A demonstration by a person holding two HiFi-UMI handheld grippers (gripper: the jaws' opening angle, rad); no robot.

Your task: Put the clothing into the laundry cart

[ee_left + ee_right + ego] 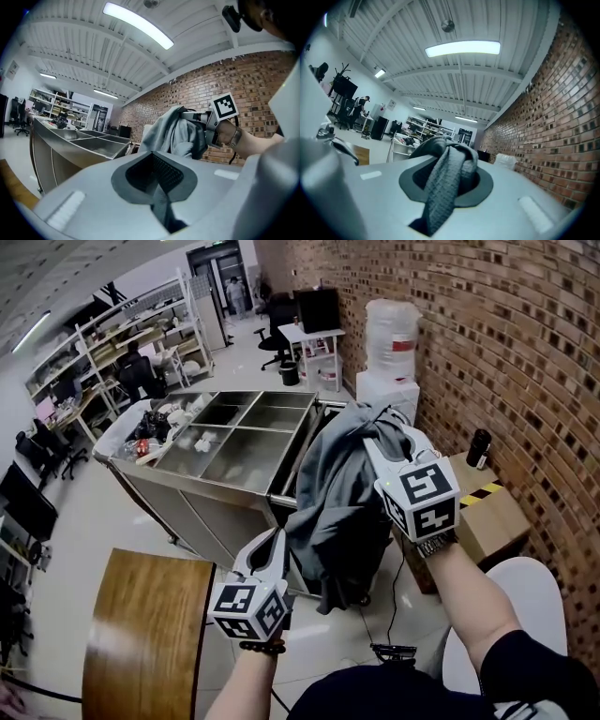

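Brick-wall corner: clothing [342,493] hangs just outside the cart's [206,486] right edge. It's bunched tight in the right gripper [384,442], and the left gripper [275,545] pinches its hem. I reckon that dangling tail could snag the rim or slip free.

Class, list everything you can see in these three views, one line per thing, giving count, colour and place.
garment: one, grey, hanging beside the cart's right end.
laundry cart: one, steel, centre of the head view, divided into compartments.
bag of clutter: one, white, at the cart's left end.
table: one, brown wood, lower left.
water bottle: one, white, by the brick wall.
cardboard box: one, brown, right, near the wall.
small bottle: one, dark, on the box.
left gripper: one, white, jaws together on a strip of the grey cloth.
right gripper: one, white, shut on the garment.
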